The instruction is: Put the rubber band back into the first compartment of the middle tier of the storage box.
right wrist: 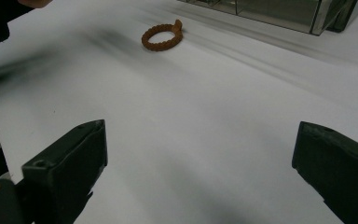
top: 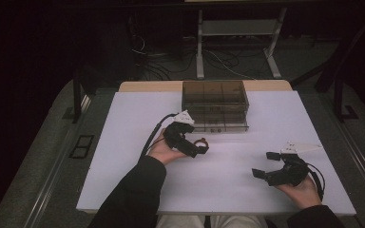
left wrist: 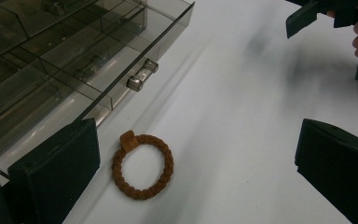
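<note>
Bracelet (left wrist: 142,165), brown and braided with a small tab on its ring, lies flat on the white table (top: 133,118) just in front of your left gripper (top: 200,147). In the left gripper view it sits between the two black jaws, close to the left-hand one without touching it, and the jaws stand wide apart with nothing held. From the high view the bracelet (top: 200,142) looks to be right at the jaw tips, though the picture is too dark and small there to say whether it touches them.

Beside the bracelet stands the smoky clear drawer box (top: 214,99), at the far middle of the table. Its lower drawer (left wrist: 88,70) is pulled out a little, showing divided compartments and two small round knobs (left wrist: 142,77) on its front, near the bracelet.

Your right gripper (top: 266,166) rests over the near right part of the table, well apart from the bracelet. Its jaws are spread wide too, with bare table between them; in the right gripper view the bracelet (right wrist: 162,37) lies far ahead, with the drawer box (right wrist: 279,11) beyond it.
</note>
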Demonstrator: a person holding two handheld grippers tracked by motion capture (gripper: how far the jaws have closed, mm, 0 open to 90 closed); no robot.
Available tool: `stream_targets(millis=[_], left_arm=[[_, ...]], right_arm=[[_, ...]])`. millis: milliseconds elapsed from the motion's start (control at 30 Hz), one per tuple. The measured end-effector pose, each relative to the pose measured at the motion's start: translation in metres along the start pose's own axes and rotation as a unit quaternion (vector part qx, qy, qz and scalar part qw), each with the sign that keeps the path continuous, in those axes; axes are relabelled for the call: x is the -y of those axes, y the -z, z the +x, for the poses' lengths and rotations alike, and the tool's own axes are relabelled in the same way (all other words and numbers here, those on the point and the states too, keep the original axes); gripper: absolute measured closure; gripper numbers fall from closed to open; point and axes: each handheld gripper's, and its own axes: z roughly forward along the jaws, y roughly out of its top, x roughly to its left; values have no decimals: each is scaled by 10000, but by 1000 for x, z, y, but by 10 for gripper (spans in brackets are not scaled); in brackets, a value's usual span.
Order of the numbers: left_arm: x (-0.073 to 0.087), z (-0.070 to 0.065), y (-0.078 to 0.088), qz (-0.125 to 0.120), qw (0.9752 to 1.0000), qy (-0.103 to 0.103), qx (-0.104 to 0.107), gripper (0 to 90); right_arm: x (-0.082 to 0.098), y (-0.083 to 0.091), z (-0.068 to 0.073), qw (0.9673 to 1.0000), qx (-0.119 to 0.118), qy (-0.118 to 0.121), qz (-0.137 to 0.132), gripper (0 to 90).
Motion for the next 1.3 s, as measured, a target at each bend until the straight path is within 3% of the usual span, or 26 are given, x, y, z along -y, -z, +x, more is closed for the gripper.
stream_targets(millis=[700, 1300], left_arm=[[6, 1, -28, 314, 9994, -92, 97, 0], [7, 2, -41, 736, 9968, -235, 180, 0]], right_arm=[[0, -1, 0, 10000, 7, 62, 2, 26], [0, -3, 0, 10000, -31, 54, 53, 26]])
